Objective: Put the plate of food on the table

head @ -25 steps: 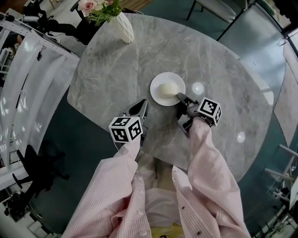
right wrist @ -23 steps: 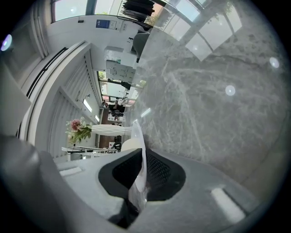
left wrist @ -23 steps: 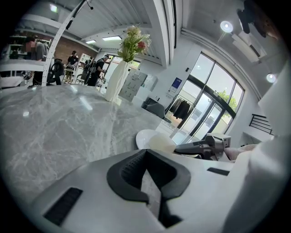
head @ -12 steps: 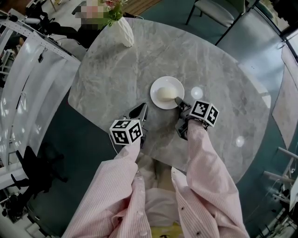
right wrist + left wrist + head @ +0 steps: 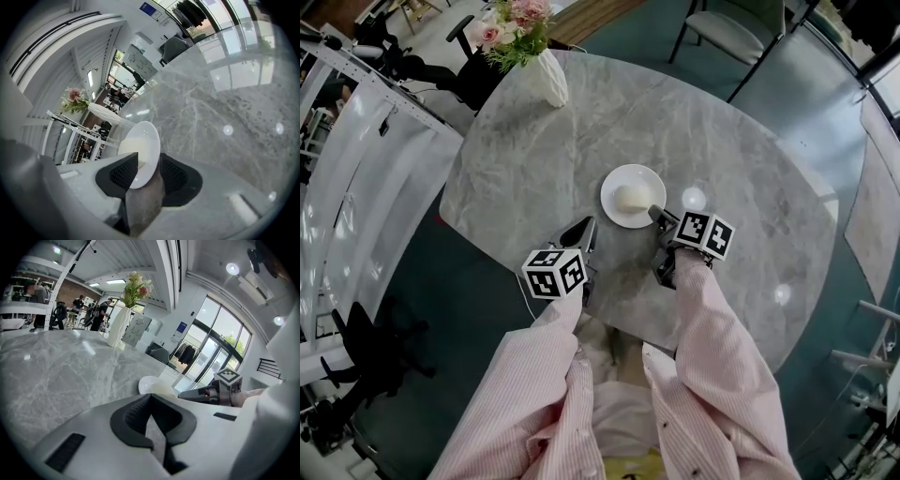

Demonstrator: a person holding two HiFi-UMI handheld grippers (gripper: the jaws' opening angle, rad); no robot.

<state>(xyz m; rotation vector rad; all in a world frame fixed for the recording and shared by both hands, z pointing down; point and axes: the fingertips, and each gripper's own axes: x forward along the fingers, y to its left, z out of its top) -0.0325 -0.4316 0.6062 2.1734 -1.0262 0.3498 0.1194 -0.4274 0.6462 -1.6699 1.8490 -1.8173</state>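
Observation:
A white plate (image 5: 614, 183) with a pale mound of food (image 5: 631, 197) lies flat on the grey marble table (image 5: 722, 131). My right gripper (image 5: 656, 215) is at the plate's near right rim. In the right gripper view the plate's (image 5: 149, 140) rim sits between the jaws of that gripper (image 5: 143, 171), which are opening, with a gap beside one pad. My left gripper (image 5: 586, 228) rests shut and holds nothing, a little to the left of the plate near the table's front edge. The left gripper view shows its pads (image 5: 136, 413) meeting at the tips, with the plate (image 5: 147, 383) ahead.
A white vase of pink flowers (image 5: 546, 77) stands at the table's far left. A chair (image 5: 727, 28) stands beyond the far edge. Metal racks (image 5: 356, 159) line the left side. The table's front edge runs just under both grippers.
The plate lies in the same spot on the table. The right gripper stays at its rim with the jaws a little wider apart. The left gripper has not moved.

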